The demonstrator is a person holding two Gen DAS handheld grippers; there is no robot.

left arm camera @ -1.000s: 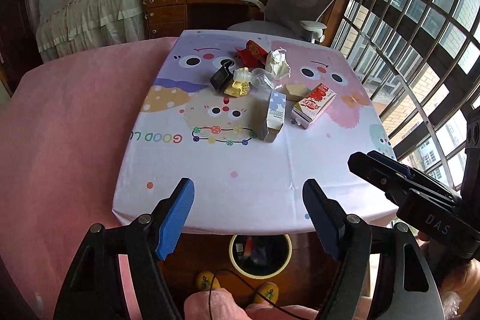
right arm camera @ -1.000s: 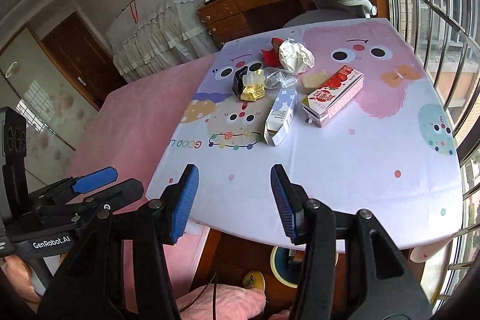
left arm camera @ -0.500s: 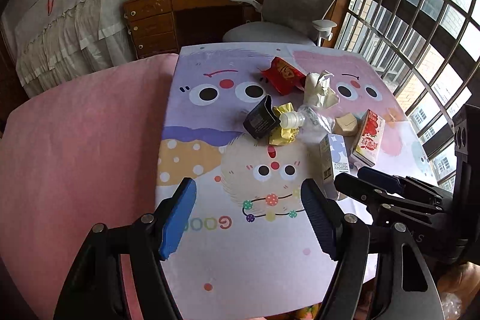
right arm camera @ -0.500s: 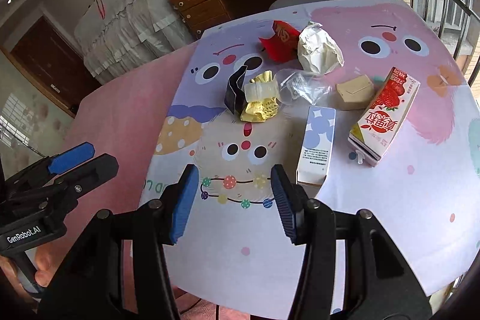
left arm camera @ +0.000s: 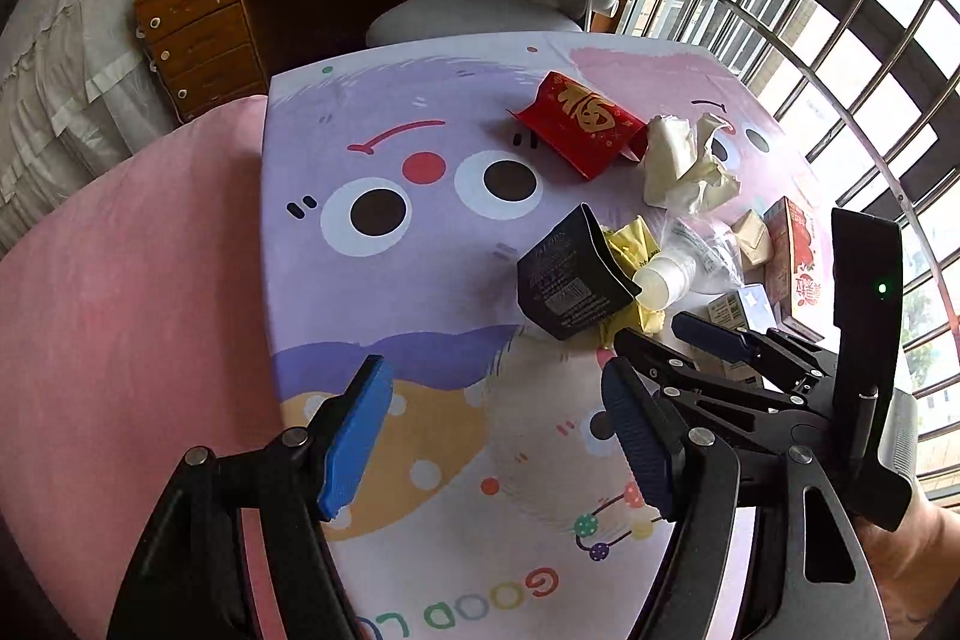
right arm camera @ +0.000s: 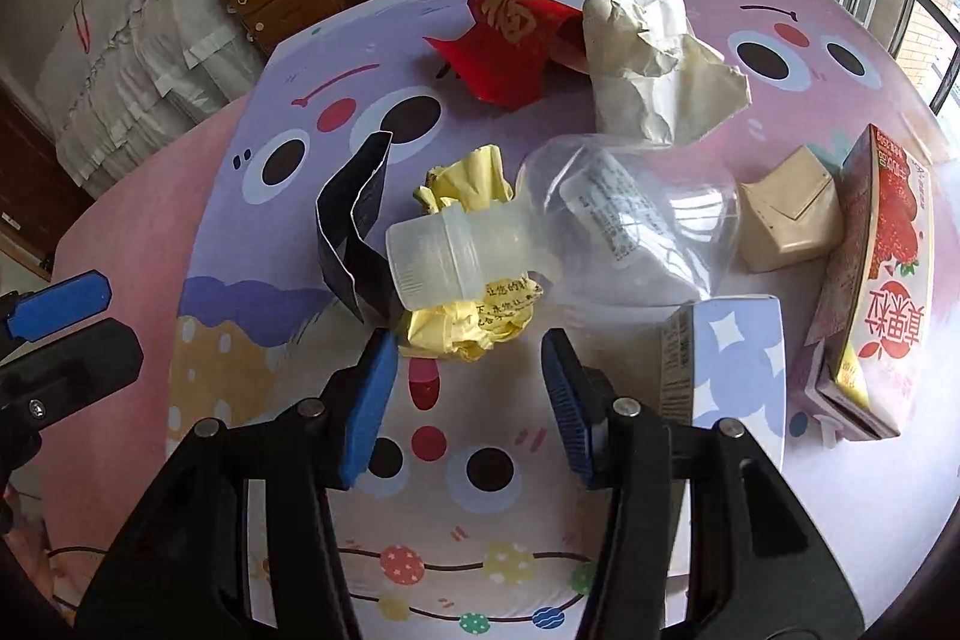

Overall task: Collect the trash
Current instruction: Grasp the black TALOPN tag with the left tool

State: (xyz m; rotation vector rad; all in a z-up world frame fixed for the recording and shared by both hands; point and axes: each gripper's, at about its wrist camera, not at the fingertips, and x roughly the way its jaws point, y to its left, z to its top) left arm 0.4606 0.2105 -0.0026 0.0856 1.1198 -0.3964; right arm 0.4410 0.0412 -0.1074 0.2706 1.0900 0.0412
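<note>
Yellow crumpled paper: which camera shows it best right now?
Right wrist view: the yellow crumpled paper lies just ahead of the open right gripper, printed text visible, a clear plastic bottle lying across it. In the left wrist view, a black carton hides most of it.

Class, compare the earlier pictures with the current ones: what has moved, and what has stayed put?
Both grippers moved forward over the table toward the trash. The right gripper now sits open just short of the yellow paper ball; the left gripper hangs open, holding nothing. The trash itself has not shifted.
</note>
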